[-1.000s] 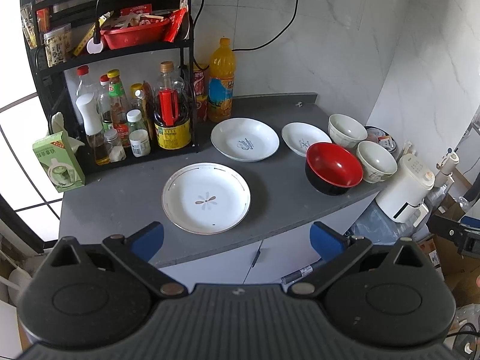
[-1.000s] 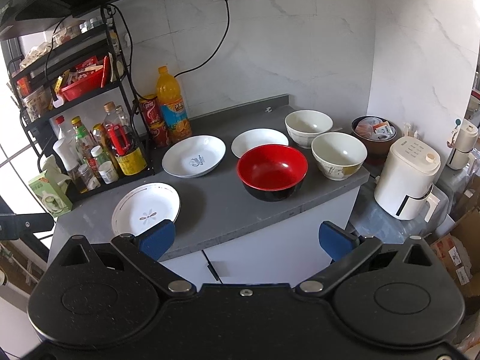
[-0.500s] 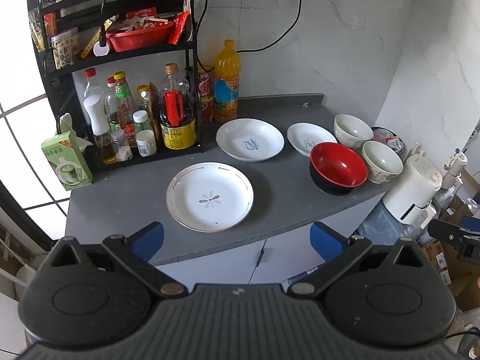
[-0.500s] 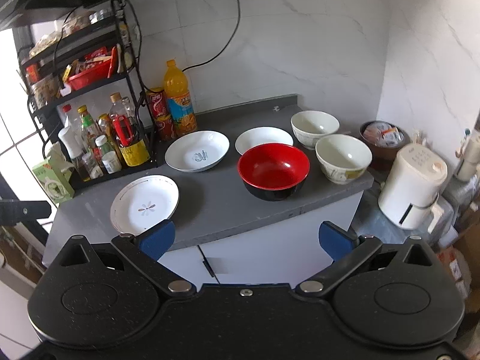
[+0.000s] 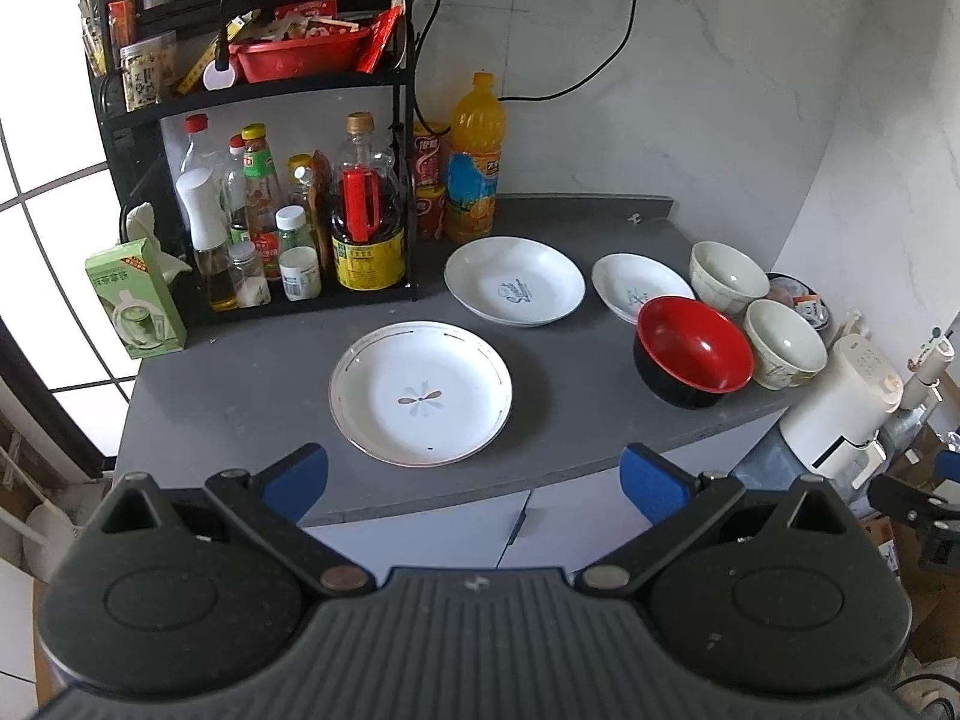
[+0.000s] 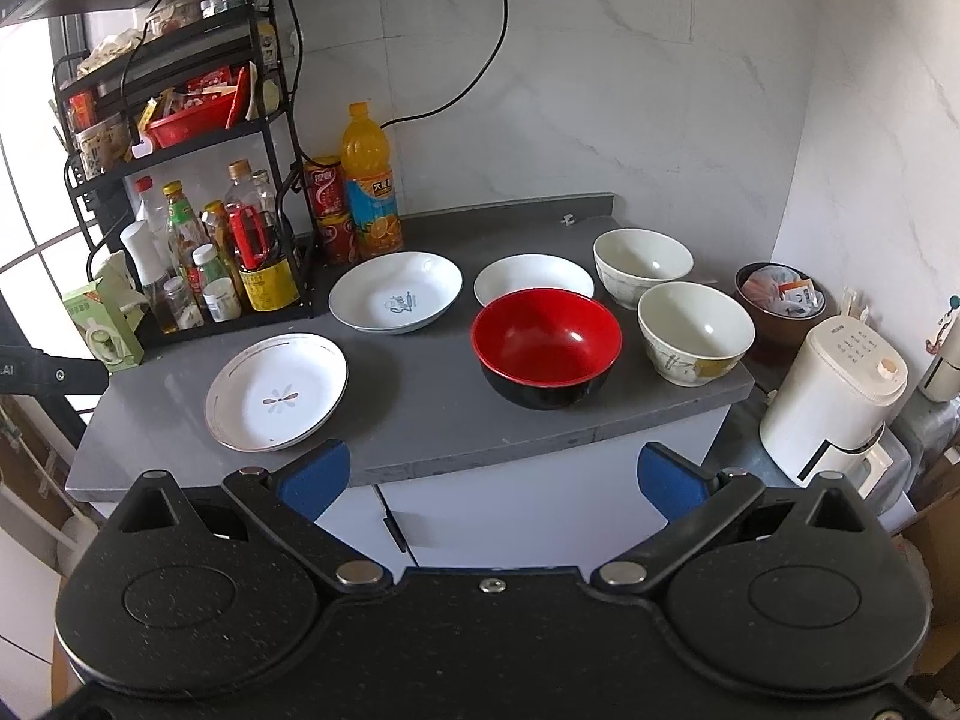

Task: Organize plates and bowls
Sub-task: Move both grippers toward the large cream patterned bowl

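Daylight pours in from the window (image 5: 36, 192) far left of both claws, blown out to plain white. The grey counter (image 6: 420, 396) ahead is evenly lit, with soft shadows falling right of the dishes. Small glints sit inside the red bowl (image 6: 546, 348). Focus is sharp; fisheye bending curves the walls and edges.

White marble-tiled walls (image 6: 690, 96) behind grey counter (image 6: 432, 396); bright window (image 5: 36, 192) left.

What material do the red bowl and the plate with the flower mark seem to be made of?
Red bowl: probably lacquered plastic or melamine; glossy red inside, black outside, with small sharp highlights. Flower-mark plate: probably glazed ceramic or porcelain; smooth white surface with a thin metallic-looking rim line. Neither can be confirmed by sight alone.
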The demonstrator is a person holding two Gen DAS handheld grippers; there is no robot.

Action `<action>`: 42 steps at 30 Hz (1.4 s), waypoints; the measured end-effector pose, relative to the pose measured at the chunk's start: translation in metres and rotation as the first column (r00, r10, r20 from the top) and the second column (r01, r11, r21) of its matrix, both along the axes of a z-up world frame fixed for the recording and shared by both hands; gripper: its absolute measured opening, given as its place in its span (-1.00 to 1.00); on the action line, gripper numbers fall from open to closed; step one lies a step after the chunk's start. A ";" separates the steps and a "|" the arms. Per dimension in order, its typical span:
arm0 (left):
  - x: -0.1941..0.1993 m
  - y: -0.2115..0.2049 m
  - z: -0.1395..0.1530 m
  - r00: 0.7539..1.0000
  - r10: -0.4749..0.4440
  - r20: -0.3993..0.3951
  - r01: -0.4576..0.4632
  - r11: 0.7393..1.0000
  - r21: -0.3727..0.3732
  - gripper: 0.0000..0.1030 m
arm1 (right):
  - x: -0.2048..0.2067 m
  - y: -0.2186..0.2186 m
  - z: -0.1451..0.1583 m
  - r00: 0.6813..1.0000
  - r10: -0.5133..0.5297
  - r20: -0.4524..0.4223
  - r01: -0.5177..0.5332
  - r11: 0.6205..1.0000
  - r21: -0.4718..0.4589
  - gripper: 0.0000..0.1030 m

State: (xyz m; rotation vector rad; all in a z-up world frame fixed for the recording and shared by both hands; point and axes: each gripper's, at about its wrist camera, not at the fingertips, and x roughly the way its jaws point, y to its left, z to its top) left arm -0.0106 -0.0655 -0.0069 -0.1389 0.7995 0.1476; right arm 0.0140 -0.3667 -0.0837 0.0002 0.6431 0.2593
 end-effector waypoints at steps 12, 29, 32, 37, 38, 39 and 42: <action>0.023 -0.025 -0.001 1.000 -0.004 -0.003 0.004 1.000 0.006 0.99 | 0.024 -0.028 0.000 0.998 -0.059 -0.024 0.060 0.998 0.027 1.00; 0.123 -0.073 -0.014 0.998 -0.061 0.019 0.061 0.998 -0.017 0.97 | 0.105 -0.067 -0.019 0.982 -0.176 -0.068 0.182 0.980 0.086 1.00; 0.150 -0.079 -0.018 0.998 -0.064 0.019 0.065 0.997 -0.045 0.97 | 0.124 -0.071 -0.024 0.981 -0.177 -0.078 0.184 0.977 0.104 1.00; 0.195 -0.092 -0.029 0.996 -0.092 0.003 0.092 0.994 -0.061 0.97 | 0.155 -0.073 -0.033 0.979 -0.182 -0.090 0.192 0.976 0.107 1.00; 0.204 -0.094 -0.032 0.995 -0.100 0.003 0.100 0.993 -0.058 0.97 | 0.160 -0.073 -0.034 0.978 -0.187 -0.092 0.196 0.975 0.106 1.00; 0.212 -0.097 -0.035 0.994 -0.107 -0.001 0.107 0.993 -0.056 0.97 | 0.166 -0.074 -0.036 0.976 -0.192 -0.100 0.202 0.973 0.109 1.00; 0.240 -0.104 -0.045 0.992 -0.122 -0.036 0.119 0.990 -0.074 0.95 | 0.185 -0.080 -0.041 0.972 -0.201 -0.123 0.217 0.965 0.143 1.00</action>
